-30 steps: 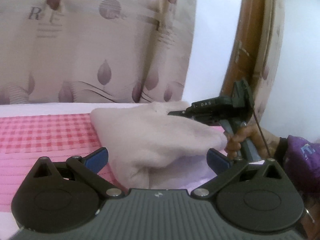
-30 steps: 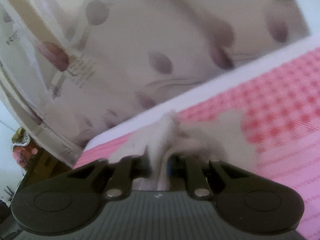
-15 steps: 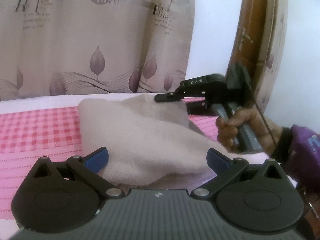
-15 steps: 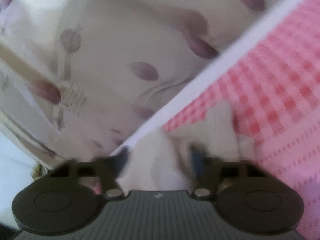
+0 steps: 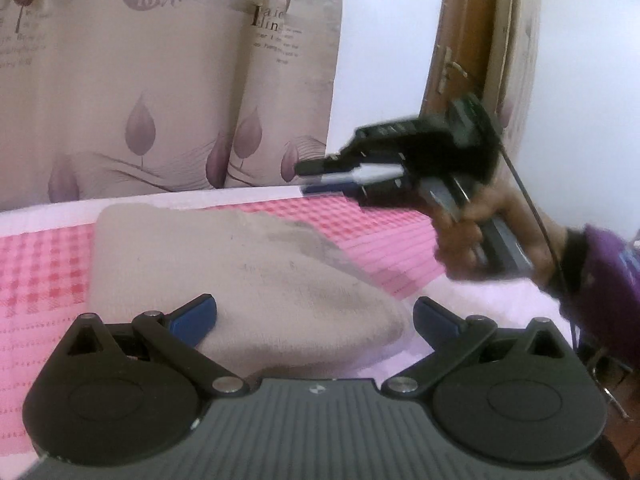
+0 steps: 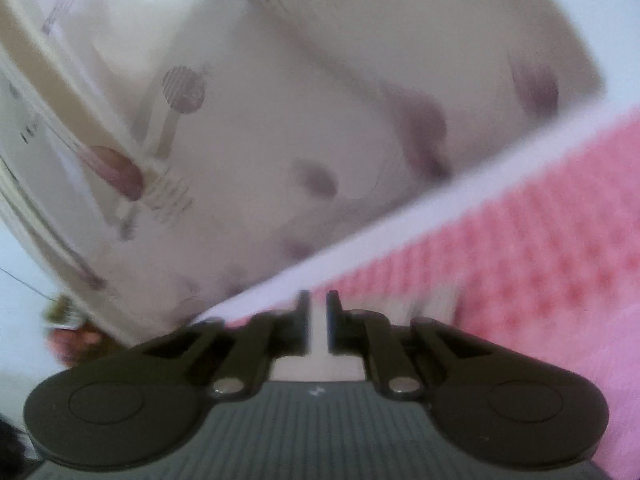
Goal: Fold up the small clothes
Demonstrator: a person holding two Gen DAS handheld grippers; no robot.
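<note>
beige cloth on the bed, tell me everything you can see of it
The beige cloth is a soft, fleecy-looking garment, folded into a rounded wedge with a straight left edge and a thick rolled fold at its near right end. It lies flat on the pink checked bedcover. Its near edge sits between the wide-open fingers of the left gripper, whose pads do not press it. The right gripper is above the bed, clear of it, with nothing between its jaws.

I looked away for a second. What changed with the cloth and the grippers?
The right gripper has let go of the beige cloth; its jaws have just been opening, with nothing between them, and it has lifted clear. The cloth now lies folded on the pink bedcover. The left gripper stays open.
</note>
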